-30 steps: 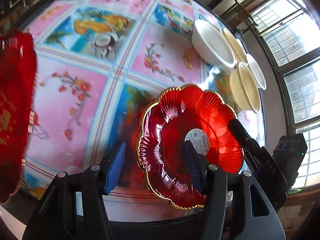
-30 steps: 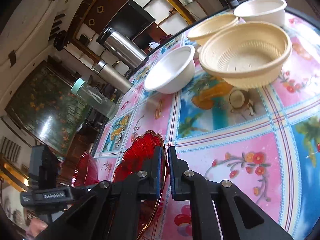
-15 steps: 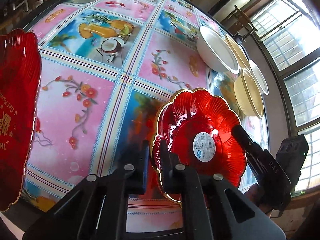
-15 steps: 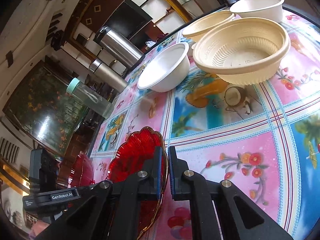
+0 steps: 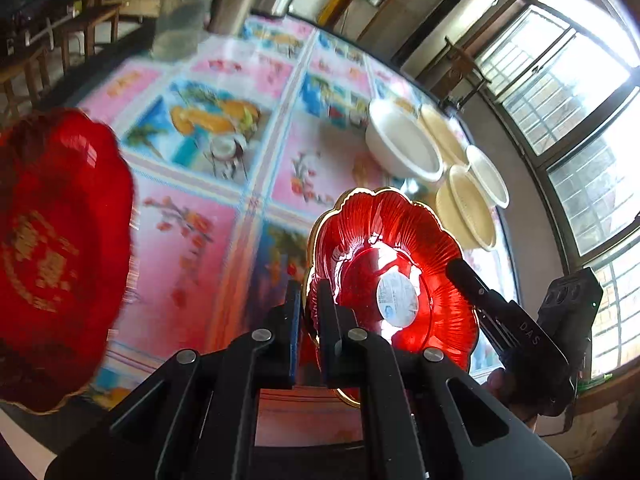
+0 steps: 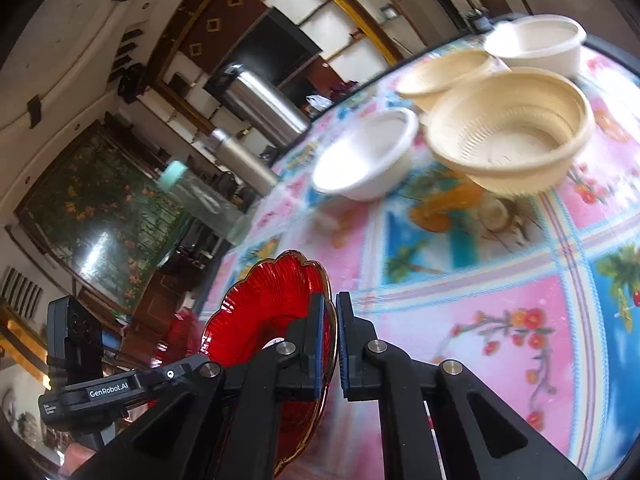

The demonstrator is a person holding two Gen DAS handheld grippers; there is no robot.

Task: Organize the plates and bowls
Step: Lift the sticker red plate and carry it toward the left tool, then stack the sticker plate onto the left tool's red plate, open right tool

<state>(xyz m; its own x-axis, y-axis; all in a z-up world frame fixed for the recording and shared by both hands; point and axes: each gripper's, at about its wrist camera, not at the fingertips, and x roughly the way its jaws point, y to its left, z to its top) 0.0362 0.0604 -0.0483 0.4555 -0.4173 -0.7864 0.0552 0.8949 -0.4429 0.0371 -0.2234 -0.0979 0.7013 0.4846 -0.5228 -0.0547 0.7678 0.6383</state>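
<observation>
I hold the red plate (image 5: 394,276) between both grippers, tilted, just above the near edge of the table (image 5: 240,200). My left gripper (image 5: 309,320) is pinched narrow on the gold-edged rim at the plate's left side, one finger on each face. My right gripper (image 6: 329,340) is pinched the same way on the opposite rim.

The plate looks like thin, glossy moulded plastic with a scalloped, ribbed wall, so I judge it light but slick, and likely to flex or pivot if held at one point only. The rim is the only part a finger can get round; the ribbing there should give a little bite. A grip on two opposite sides keeps it from swinging.

A second red plate (image 5: 52,252) with gold lettering sits at the left, near the table edge; that seems the natural place to stack this one. Four pale bowls (image 6: 508,132) cluster at the far side, well apart from the plates; they look thin-walled and light too.
</observation>
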